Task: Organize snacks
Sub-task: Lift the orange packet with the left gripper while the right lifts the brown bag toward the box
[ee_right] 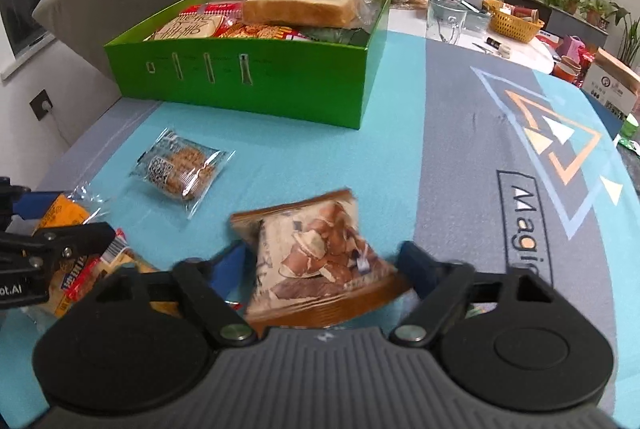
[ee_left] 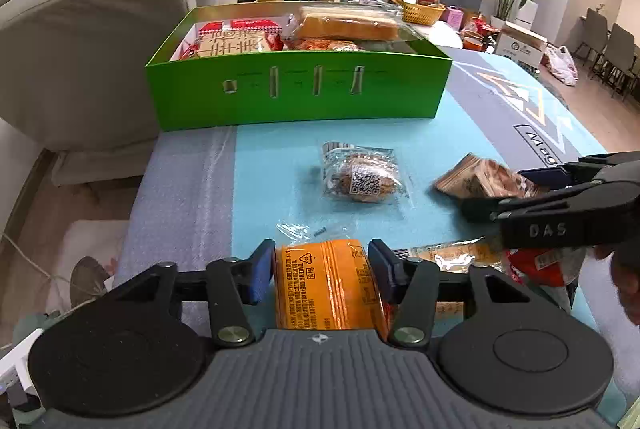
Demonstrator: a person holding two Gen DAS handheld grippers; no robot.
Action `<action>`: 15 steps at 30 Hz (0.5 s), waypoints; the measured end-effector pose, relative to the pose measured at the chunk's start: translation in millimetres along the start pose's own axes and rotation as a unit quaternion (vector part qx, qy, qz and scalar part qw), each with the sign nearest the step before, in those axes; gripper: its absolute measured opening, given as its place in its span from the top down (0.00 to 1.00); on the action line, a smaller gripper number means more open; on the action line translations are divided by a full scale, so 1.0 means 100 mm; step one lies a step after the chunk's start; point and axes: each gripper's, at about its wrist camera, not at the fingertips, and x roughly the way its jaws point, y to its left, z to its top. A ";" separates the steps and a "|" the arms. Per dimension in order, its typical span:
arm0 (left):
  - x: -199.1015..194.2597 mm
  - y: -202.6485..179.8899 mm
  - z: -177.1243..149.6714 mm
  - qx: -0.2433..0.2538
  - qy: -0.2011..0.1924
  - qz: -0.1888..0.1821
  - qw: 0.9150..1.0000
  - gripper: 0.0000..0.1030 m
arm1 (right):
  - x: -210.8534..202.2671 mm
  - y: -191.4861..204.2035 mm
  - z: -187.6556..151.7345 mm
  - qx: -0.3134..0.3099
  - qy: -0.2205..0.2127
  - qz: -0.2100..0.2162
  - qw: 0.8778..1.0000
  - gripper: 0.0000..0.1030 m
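An orange snack packet (ee_left: 326,285) sits between the blue pads of my left gripper (ee_left: 320,261), which is shut on it at the near edge of the table. A brown snack packet (ee_right: 320,261) printed with chips lies between the fingers of my right gripper (ee_right: 322,257). That gripper is open, with a pad standing beside each edge of the packet. In the left wrist view the right gripper (ee_left: 516,189) comes in from the right around the brown packet (ee_left: 476,181). A clear-wrapped cookie (ee_left: 362,181) lies mid-table. The green box (ee_left: 300,93) at the back holds bread and several snacks.
More wrapped snacks (ee_right: 84,269) lie at the near table edge, between the two grippers. A sofa (ee_left: 92,29) stands left of the table. A yellow basket (ee_right: 510,21), a glass cup and potted plants stand beyond the box. A person's hand (ee_left: 628,277) shows at the right edge.
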 end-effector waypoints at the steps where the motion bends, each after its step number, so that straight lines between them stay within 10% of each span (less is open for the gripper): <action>1: -0.01 0.00 0.00 0.000 0.001 0.009 1.000 0.41 | -0.01 -0.01 0.01 0.007 0.002 0.001 1.000 0.40; 7: -0.08 -0.01 -0.06 0.008 0.017 0.013 1.000 0.35 | -0.10 -0.09 0.03 0.043 -0.013 0.001 0.999 0.40; 15: -0.16 0.01 -0.08 0.002 0.001 -0.014 1.000 0.60 | -0.31 -0.09 0.17 0.064 -0.052 0.025 0.996 0.40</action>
